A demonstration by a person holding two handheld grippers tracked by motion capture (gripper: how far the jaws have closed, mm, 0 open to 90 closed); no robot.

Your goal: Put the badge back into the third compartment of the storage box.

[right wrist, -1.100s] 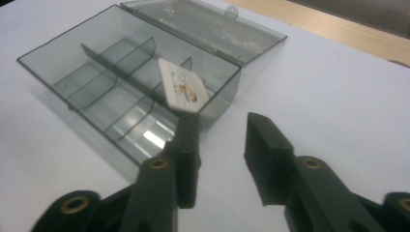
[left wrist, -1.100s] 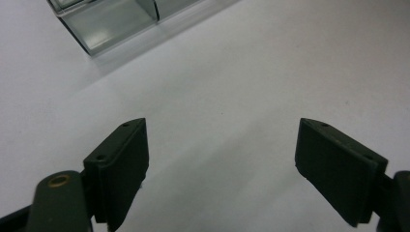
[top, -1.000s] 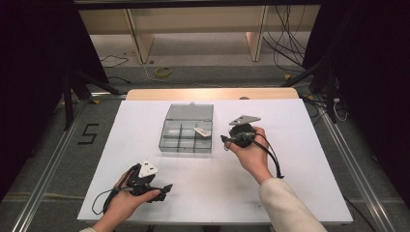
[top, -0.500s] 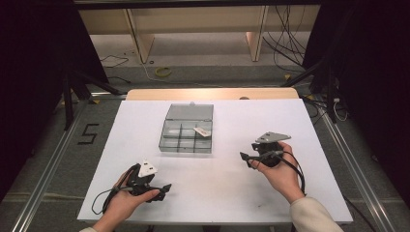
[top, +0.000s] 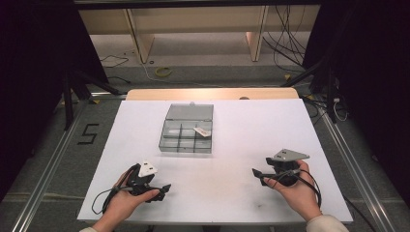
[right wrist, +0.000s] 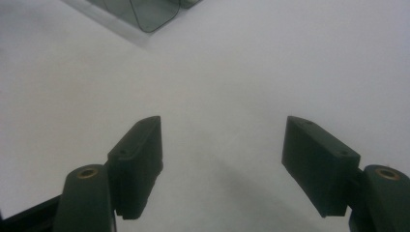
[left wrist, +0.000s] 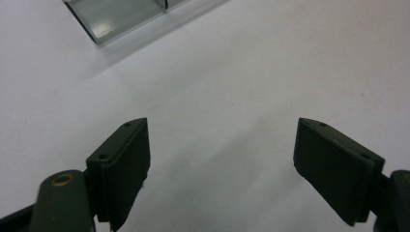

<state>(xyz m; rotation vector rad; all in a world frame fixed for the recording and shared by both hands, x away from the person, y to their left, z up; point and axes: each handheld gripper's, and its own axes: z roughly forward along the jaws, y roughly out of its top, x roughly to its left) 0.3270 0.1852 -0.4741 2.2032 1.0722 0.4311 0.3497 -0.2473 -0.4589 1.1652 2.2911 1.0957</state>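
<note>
A clear plastic compartment box (top: 187,129) sits at the middle of the white table (top: 241,125), with a small white piece (top: 202,130) in a right-hand compartment. My left gripper (top: 166,189) rests near the front left edge, held in a hand, jaws wide apart over bare table (left wrist: 220,159). My right gripper (top: 257,175) is at the front right, pointing left; its jaws have just been opening and stand wide with nothing between them (right wrist: 220,162). A corner of the box shows at the top of the left gripper view (left wrist: 121,17) and the right gripper view (right wrist: 145,12).
A wooden strip (top: 212,94) runs along the table's far edge. Metal rails (top: 58,154) flank the table on the floor. Cables (top: 159,71) lie on the floor beyond, and dark stands rise at both sides.
My right gripper has moved away from the box toward the front right of the table and its jaws have spread. The left gripper has stayed put.
</note>
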